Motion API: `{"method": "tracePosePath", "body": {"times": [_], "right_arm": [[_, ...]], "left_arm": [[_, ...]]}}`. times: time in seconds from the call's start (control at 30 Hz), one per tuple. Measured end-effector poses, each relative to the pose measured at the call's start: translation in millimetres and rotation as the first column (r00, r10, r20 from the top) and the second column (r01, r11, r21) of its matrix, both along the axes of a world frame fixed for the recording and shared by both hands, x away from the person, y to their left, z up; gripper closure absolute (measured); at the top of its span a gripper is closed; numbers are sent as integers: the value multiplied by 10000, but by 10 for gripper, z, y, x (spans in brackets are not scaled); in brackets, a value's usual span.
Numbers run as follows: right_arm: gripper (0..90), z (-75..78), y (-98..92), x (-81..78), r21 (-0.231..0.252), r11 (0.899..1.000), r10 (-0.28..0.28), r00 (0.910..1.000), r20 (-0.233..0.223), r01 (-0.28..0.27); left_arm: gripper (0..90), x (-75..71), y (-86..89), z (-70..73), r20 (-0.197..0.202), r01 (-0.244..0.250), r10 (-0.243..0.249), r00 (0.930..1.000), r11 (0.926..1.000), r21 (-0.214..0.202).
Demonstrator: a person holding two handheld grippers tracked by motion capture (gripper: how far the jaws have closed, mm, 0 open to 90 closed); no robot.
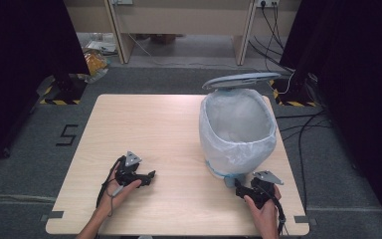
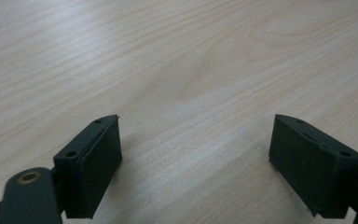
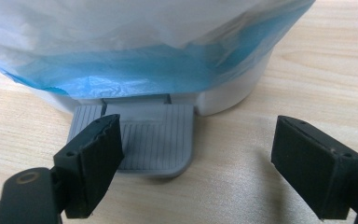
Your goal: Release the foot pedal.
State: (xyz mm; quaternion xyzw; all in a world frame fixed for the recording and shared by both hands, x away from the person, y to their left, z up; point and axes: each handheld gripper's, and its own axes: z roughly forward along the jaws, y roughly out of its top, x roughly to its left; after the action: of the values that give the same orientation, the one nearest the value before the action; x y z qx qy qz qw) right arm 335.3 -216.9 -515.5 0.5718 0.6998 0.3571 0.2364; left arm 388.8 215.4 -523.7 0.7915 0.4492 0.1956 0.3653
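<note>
A white pedal bin lined with a white and blue bag stands at the table's right side, its grey lid raised. At its foot a grey ribbed pedal sticks out toward me. My right gripper is open just in front of the pedal; its left jaw overlaps the pedal's left part, and I cannot tell whether they touch. From above, the right gripper points at the bin's base. My left gripper lies low over bare wood at the front left; its jaws stand wide with nothing between them.
The light wooden table has free room across its left and middle. Black curtains flank both sides. Cables run over the grey floor to the right. A yellow bag lies on the floor at the far left, and a desk stands behind.
</note>
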Motion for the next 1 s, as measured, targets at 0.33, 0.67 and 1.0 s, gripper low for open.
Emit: {"method": "tracePosePath", "body": {"times": [0.33, 0.67, 1.0], "right_arm": [[169, 6, -70, 28, 478, 9983, 340, 9994, -26, -338], [183, 65, -82, -7, 651, 9947, 790, 9969, 65, -793], [184, 297, -113, -103, 893, 9905, 974, 9918, 824, -1047]], "left_arm": [[161, 0, 0, 0, 0, -1, 1, 10000, 10000, 2], [160, 1, 0, 0, -4, -7, 7, 10000, 10000, 5], [157, 1, 1, 0, -8, -14, 14, 10000, 10000, 4]]}}
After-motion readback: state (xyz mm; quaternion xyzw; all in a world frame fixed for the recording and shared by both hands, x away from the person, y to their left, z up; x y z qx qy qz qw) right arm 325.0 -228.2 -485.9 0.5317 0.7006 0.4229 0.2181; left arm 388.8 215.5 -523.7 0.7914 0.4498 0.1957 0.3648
